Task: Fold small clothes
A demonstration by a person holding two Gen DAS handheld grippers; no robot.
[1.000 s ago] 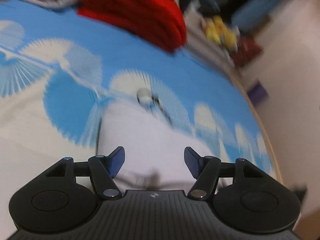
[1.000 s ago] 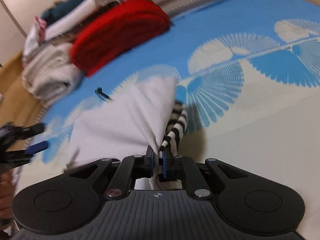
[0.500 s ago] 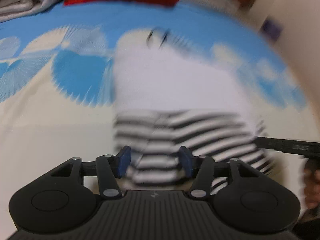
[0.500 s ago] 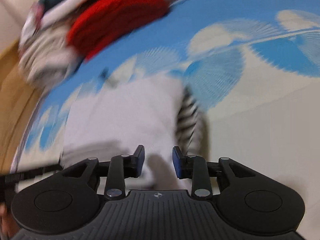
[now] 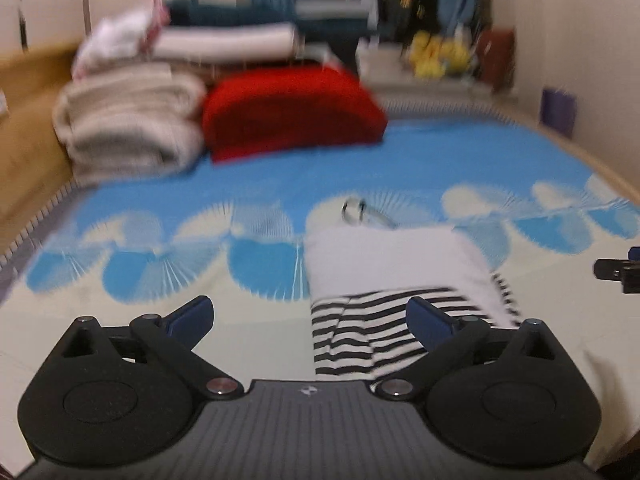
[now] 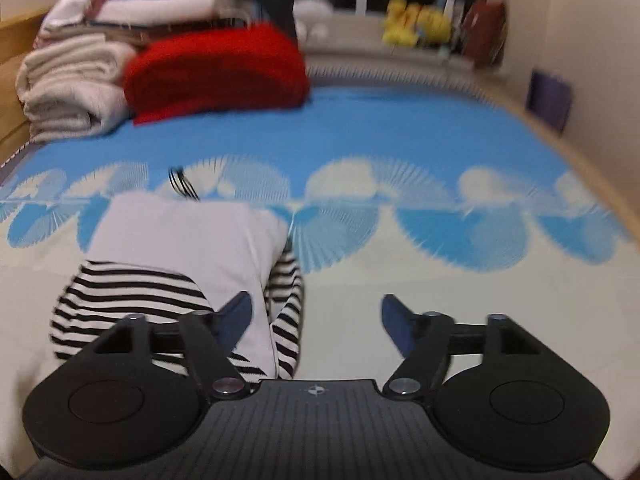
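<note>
Garment: folded white cotton top with black-and-white striped sleeves (image 5: 394, 264), lying on the blue-and-cream fan-patterned bedspread (image 5: 248, 184).
Left tongs (image 5: 308, 316): spread wide, holding nothing, above the striped end.
Right tongs (image 6: 316, 318): spread wide, holding nothing, just right of the garment.
Behind: red folded knit (image 6: 216, 68), beige folded blanket (image 6: 72, 80).

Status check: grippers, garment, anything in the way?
Left gripper open, empty; right gripper open, empty. White-and-striped garment lies folded on the blue-and-cream bedspread, striped sleeves showing. Small dark wire object at its far edge; red blanket well behind.
</note>
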